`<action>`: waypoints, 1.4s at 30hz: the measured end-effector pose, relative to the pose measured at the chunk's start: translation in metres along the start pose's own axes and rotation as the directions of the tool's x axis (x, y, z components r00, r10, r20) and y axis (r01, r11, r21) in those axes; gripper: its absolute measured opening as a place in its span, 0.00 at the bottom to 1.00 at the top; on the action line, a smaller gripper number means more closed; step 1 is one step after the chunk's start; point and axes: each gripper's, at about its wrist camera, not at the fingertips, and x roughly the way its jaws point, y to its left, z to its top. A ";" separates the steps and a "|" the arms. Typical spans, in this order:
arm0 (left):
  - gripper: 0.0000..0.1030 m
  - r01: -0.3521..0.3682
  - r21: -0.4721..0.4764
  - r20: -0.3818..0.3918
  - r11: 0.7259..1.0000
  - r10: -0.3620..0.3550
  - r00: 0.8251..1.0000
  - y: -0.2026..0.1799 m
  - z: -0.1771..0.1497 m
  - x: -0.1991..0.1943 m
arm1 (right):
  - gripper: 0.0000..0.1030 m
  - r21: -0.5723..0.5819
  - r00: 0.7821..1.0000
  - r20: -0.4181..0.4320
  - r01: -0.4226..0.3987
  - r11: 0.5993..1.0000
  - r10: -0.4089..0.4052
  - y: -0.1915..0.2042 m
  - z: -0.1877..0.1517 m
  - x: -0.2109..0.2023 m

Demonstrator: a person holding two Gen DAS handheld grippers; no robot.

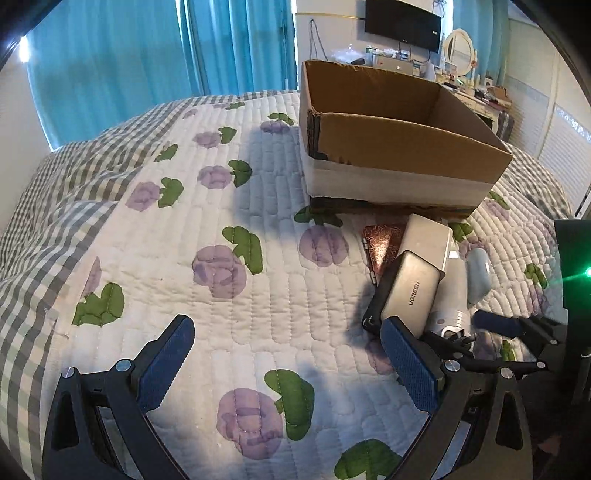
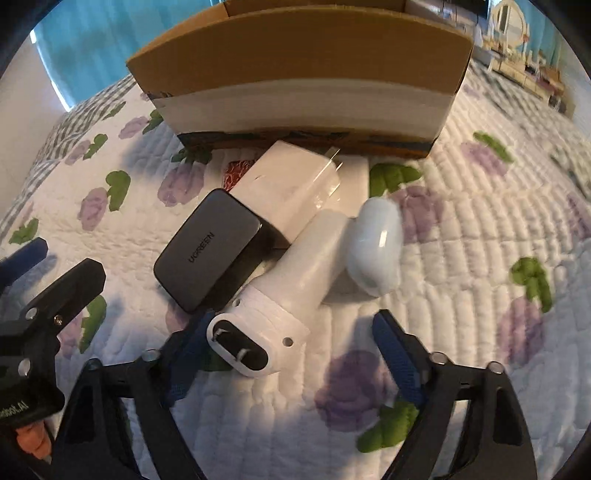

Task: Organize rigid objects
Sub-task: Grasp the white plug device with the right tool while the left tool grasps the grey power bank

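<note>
Five small rigid things lie clustered on the quilted bed (image 1: 258,206) just in front of one open cardboard box (image 1: 399,147): one grey UGREEN charger (image 2: 207,251), one white block charger (image 2: 291,184) with its prongs toward the box, one long white plug adapter (image 2: 280,295) whose two prongs face the camera, one pale blue rounded case (image 2: 375,247), and one reddish patterned flat item (image 1: 382,242) half hidden beneath the others. The left gripper (image 1: 288,365) hovers with its jaws spread wide over bare quilt, beside the pile. The right gripper (image 2: 291,354) has its jaws released and straddles the pronged end of the adapter without visibly pressing on it. Only the left wrist view looks into the box and shows a wall television (image 1: 402,24) and blue curtains (image 1: 147,55); only the right wrist view shows the adapter's prongs clearly.
</note>
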 end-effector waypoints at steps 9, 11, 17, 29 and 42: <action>1.00 -0.033 0.016 -0.005 0.999 0.033 0.999 -0.006 0.000 -0.003 | 0.51 -0.009 0.996 0.088 -0.033 0.999 0.034 -0.005 -0.008 -0.030; 1.00 -0.027 0.035 -0.013 0.999 0.027 1.000 -0.014 0.001 -0.003 | 0.50 -0.019 0.989 0.145 -0.018 1.000 0.020 -0.008 -0.009 -0.049; 1.00 0.019 0.089 -0.043 0.996 -0.015 0.999 -0.042 0.004 0.005 | 0.50 -0.039 0.972 0.236 0.021 0.999 -0.011 -0.016 -0.004 -0.077; 0.95 0.102 0.147 -0.080 0.984 -0.091 0.993 -0.078 0.011 0.046 | 0.50 0.052 0.984 0.178 0.000 0.999 -0.009 -0.045 0.001 -0.062; 0.44 0.189 0.141 -0.148 0.972 -0.168 0.975 -0.064 0.000 0.033 | 0.50 0.009 0.982 0.184 0.045 0.999 -0.046 -0.033 0.000 -0.069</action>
